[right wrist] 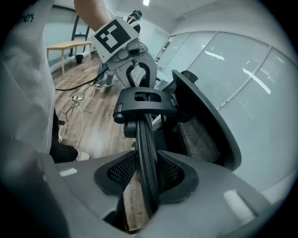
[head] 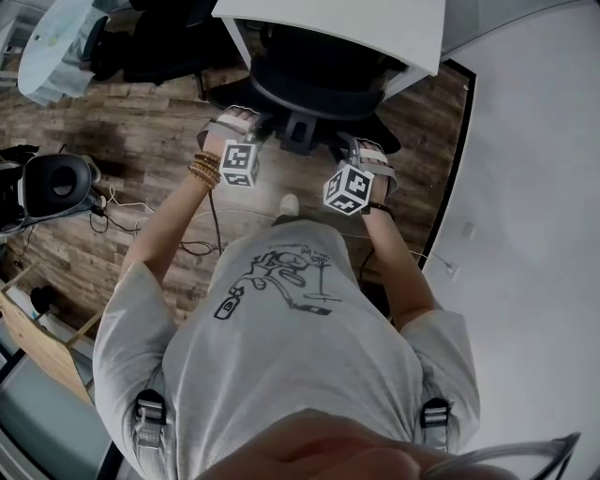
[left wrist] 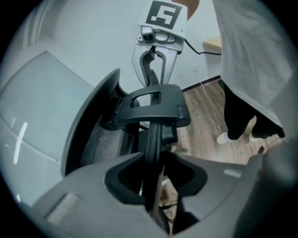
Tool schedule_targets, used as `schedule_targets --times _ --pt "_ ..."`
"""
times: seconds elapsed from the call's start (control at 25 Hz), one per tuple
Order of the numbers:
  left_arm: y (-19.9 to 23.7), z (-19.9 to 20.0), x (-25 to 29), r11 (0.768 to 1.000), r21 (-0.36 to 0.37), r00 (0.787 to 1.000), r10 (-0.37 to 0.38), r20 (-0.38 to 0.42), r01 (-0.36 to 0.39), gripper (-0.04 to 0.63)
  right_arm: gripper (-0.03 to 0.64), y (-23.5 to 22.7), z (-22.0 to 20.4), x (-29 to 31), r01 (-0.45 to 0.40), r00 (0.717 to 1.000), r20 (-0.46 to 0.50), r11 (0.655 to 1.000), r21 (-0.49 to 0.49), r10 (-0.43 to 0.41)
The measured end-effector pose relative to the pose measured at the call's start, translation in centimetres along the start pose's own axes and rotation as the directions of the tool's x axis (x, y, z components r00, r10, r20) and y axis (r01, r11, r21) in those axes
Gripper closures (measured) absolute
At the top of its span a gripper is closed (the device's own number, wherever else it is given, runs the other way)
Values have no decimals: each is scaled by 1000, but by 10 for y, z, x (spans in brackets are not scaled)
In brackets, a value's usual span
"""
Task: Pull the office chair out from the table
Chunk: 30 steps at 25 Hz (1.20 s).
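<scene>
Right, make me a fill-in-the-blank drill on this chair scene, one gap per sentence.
1. The office chair sits tucked under a ___ table.
2. The floor around it is ___ planking.
3. The left gripper and right gripper each have their jaws ___ around the chair's thin black bar, with floor showing through the gap beside it.

Missing words: white; wood; open.

An office: mesh office chair at a white table, glass partition walls.
</scene>
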<state>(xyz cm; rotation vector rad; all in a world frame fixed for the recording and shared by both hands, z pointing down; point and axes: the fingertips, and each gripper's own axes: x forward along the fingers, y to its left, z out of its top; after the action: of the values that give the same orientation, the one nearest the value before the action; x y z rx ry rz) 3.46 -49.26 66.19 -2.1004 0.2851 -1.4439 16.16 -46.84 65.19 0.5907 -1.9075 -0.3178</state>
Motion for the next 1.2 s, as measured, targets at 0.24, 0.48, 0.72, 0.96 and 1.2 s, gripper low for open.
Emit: schedule_targets --times 0.24,0.48,0.72,0.96,1.2 --pt "-2 -2 2 1000 15 1000 -24 -2 24 483 506 2 -1 5 -22 1000 -19 999 -39 21" --pt "-3 -3 -1 1000 24 1000 -6 -7 6 486 511 7 0 4 -24 999 -40 999 -40 22" --pt "-11 -1 -4 1000 6 1000 -5 -5 5 486 509 14 0 1 -27 999 -45 999 -26 26" --pt "-32 1 -13 1000 5 1000 -13 10 13 488 509 33 2 -6 -28 999 -43 999 -24 27" --pt "-47 3 -29 1000 10 999 -24 29 24 489 511 51 8 -16 -50 998 -44 999 -20 49"
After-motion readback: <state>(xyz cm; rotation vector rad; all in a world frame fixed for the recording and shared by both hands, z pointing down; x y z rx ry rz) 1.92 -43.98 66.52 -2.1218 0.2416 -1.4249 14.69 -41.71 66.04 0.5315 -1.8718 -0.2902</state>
